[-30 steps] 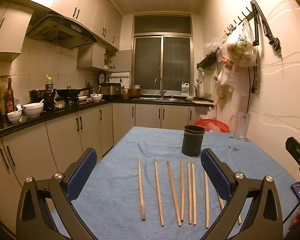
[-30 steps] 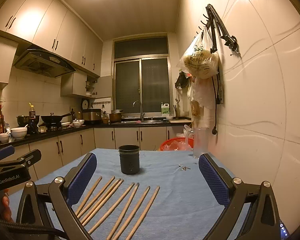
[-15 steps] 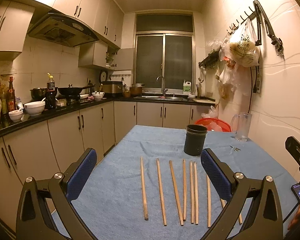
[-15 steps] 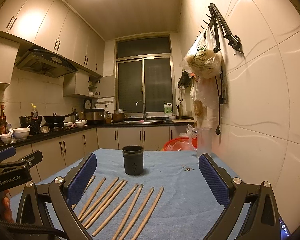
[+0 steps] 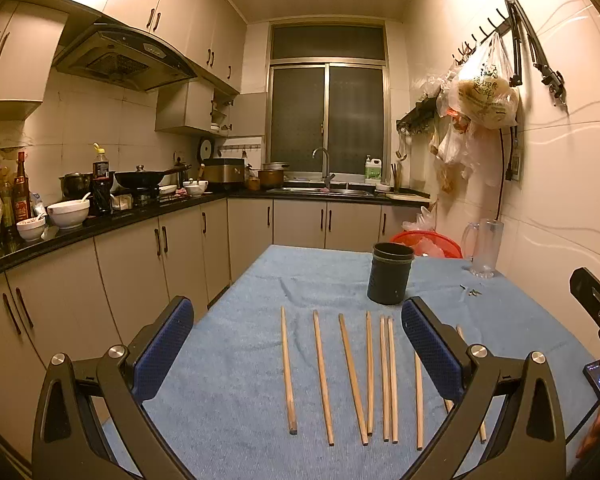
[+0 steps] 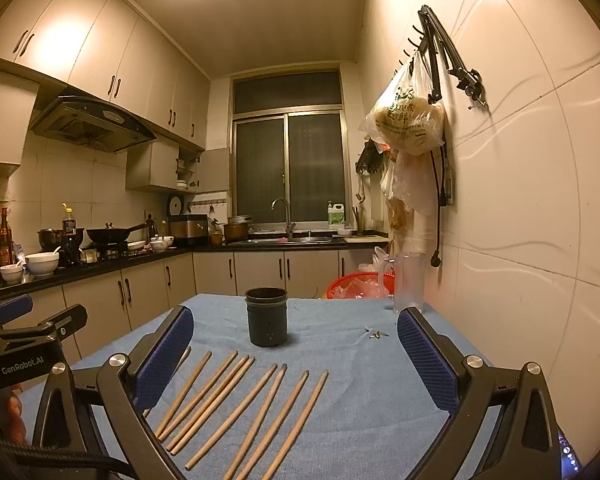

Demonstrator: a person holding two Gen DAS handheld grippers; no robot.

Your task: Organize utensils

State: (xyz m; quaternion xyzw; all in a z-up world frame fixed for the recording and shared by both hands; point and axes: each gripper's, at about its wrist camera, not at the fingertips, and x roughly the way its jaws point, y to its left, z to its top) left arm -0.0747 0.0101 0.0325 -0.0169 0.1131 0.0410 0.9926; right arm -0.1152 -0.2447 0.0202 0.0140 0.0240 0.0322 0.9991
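Both grippers wide open above a row of chopsticks

Both tools hold nothing. The left gripper [image 5: 296,342] hangs with jaws spread wide above the blue tablecloth [image 5: 236,360], touching nothing; the right gripper [image 6: 294,354] is equally wide and empty. Eight or so wooden chopsticks [image 5: 352,376] lie flat side by side on the cloth, long axes running away from the person toward the dark cylindrical holder [image 5: 391,279], which stands upright just beyond their far tips.

Bare blue cloth [image 6: 360,364] right of chopsticks [image 6: 236,404]; dark cup [image 6: 266,317] just beyond them.
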